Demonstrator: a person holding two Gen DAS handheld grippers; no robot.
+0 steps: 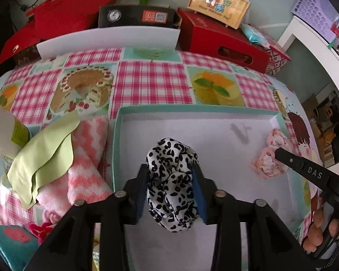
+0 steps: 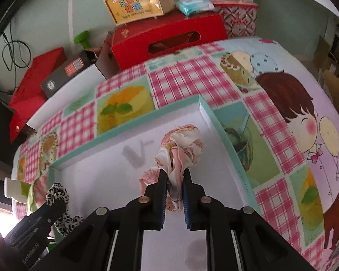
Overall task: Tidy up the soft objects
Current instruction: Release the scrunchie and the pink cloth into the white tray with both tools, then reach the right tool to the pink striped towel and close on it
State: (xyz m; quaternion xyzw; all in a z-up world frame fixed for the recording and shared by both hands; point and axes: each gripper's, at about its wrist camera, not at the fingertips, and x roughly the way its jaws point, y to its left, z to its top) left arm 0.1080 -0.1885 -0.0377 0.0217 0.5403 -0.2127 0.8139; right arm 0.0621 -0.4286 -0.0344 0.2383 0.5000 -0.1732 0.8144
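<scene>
My left gripper (image 1: pixel 170 169) is shut on a black-and-white leopard-print scrunchie (image 1: pixel 171 180) and holds it over the white floor of a teal-rimmed shallow box (image 1: pixel 192 108). My right gripper (image 2: pixel 175 174) is shut on a pink floral scrunchie (image 2: pixel 180 149) inside the same box (image 2: pixel 128 128), near its right wall. In the left wrist view the pink scrunchie (image 1: pixel 271 158) and the right gripper's fingers (image 1: pixel 289 158) show at the box's right side. In the right wrist view the leopard scrunchie (image 2: pixel 58 198) shows at lower left.
Left of the box lie a pink-and-white fuzzy sock (image 1: pixel 85 162), a light green cloth (image 1: pixel 43 155) and a white packet (image 1: pixel 2 126) on the checked tablecloth (image 1: pixel 151 79). Red boxes (image 1: pixel 221 38), a black box (image 1: pixel 135 15) and a white board (image 1: pixel 108 38) line the far edge.
</scene>
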